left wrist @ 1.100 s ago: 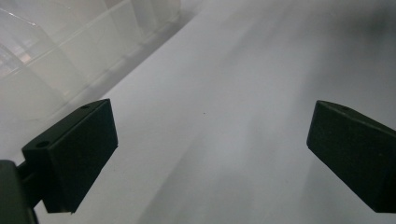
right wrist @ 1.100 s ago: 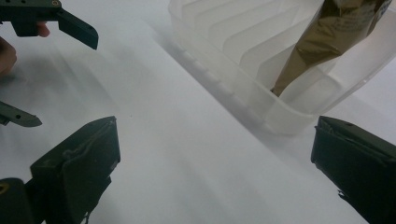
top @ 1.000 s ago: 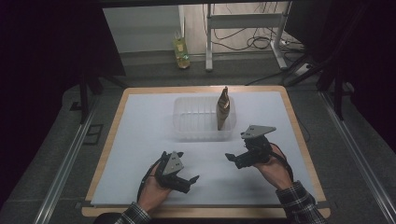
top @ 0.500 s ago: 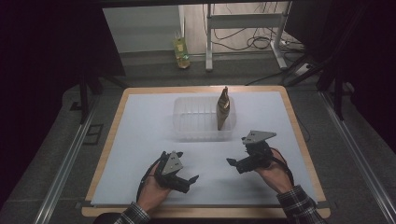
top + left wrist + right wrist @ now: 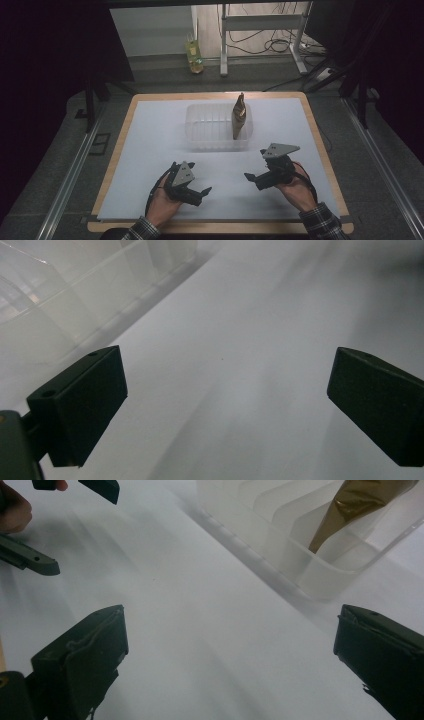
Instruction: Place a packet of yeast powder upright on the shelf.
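The left gripper (image 5: 200, 192) rests low near the counter's (image 5: 150, 150) front edge, fingers (image 5: 80, 405) spread wide and empty; beyond it, toward the back edge at centre, sits the clear ribbed tray (image 5: 210, 131); a brown pouch (image 5: 239, 116) stands upright in the tray's right end, leaning on a divider; the right gripper (image 5: 254, 179) hovers near the front right, fingers (image 5: 80, 662) wide, holding nothing. Judging by this, the pouch is already placed; nothing else lies on the counter, so little seems left.
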{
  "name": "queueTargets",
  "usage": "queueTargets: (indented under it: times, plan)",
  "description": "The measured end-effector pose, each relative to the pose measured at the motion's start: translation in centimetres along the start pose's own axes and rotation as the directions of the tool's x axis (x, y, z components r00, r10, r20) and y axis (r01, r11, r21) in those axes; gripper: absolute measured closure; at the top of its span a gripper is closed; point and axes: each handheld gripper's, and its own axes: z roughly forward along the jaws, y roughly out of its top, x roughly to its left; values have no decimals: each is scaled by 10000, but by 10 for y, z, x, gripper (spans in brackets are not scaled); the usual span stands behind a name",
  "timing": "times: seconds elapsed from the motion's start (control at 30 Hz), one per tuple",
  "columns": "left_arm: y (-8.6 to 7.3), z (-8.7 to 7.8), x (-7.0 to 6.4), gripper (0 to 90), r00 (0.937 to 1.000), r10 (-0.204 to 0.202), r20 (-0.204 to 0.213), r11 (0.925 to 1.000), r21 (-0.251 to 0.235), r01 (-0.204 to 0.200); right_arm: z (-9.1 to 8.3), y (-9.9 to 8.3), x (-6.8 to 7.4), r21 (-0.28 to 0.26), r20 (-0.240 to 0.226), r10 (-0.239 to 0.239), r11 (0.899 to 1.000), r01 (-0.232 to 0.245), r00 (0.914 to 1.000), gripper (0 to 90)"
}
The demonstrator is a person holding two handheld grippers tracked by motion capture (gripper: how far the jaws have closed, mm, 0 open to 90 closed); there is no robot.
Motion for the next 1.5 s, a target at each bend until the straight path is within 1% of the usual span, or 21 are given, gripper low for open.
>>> queueTargets:
  times: [0.3, 0.57, 0.83, 0.93, 1.2, 1.3, 1.5]
  plan:
    - [-1, -2, 3, 28, 9999, -86, -59, 10000, 33, 86, -13, -14, -1, -63, 115, 211, 9998, -210, 9997, 10]
    - [-1, -2, 4, 30, 9998, -159, -96, 9998, 119, 160, -25, -27, -3, -72, 392, 471, 9989, -469, 9981, 9]
    - [-2, -5, 6, 31, 9996, -241, -121, 9997, 99, 242, -33, -38, -3, -63, 626, 580, 9983, -577, 9964, 9]
    - [-2, -5, 6, 32, 9996, -263, -126, 9996, 100, 264, -35, -42, -3, -9, 785, 578, 9983, -580, 9952, 9]
    - [-2, -5, 6, 33, 9996, -254, -116, 9996, 128, 256, -42, -55, -3, 137, 1026, 800, 9966, -818, 9915, 9]
    - [-3, -4, 6, 33, 9996, -262, -97, 9995, 179, 264, -44, -59, -3, 146, 1085, 817, 9964, -837, 9907, 9]
    - [-3, -3, 5, 32, 9997, -237, -86, 9994, 240, 239, -49, -68, -4, 310, 1349, 848, 9955, -897, 9872, 9]
